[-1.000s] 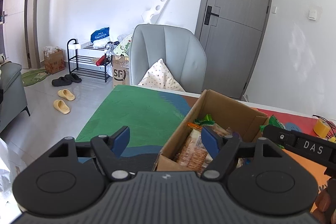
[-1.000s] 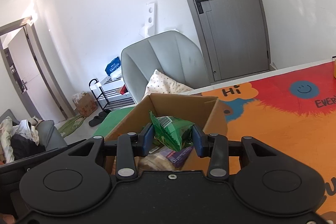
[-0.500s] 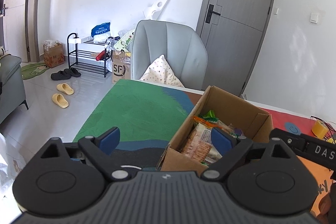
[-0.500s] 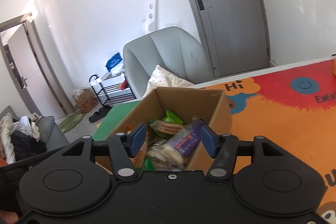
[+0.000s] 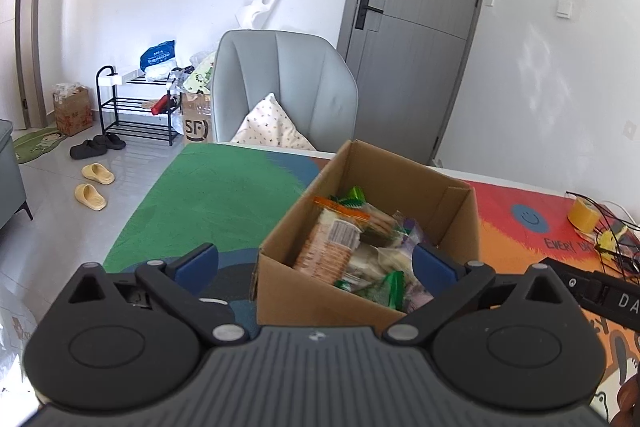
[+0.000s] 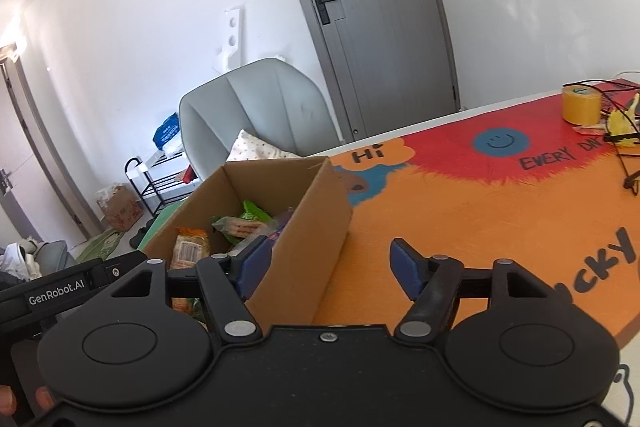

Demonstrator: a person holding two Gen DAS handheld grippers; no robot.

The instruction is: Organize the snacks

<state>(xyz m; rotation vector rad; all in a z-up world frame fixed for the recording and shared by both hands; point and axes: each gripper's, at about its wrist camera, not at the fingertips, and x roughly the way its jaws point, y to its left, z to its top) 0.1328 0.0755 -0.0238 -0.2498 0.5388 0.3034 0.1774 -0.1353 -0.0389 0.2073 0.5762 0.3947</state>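
The left tool (image 5: 316, 265) fills the bottom of its view, tipped downward toward the bench, its blue-padded jaws spread very wide after just opening further, with nothing pinched; the near left corner of the cardboard box (image 5: 320, 301) stands between them, untouched, one pad off to the lower left over the mat and the other over the box's open top. The right tool (image 6: 332, 263) also angles down from the bottom of its view, its jaws roughly half spread and just opening, gripping nothing; the box's near right wall (image 6: 304, 259) sits between the pads, the left pad above the box's interior, the right one over the orange part of the mat (image 6: 460, 223). At the lower left corner of that view fingertips (image 6: 8, 405) of a hand show beside the other tool's black body. The snacks (image 5: 352, 247), a heap of packets in orange, green and purple wrappers, lie inside the box at the centre of both views. Further out on the bench a yellow tape roll (image 6: 581, 105) and tangled cables (image 6: 624, 143) sit at the right edge, and a grey chair (image 5: 280, 87) holding a cushion stands behind the bench.
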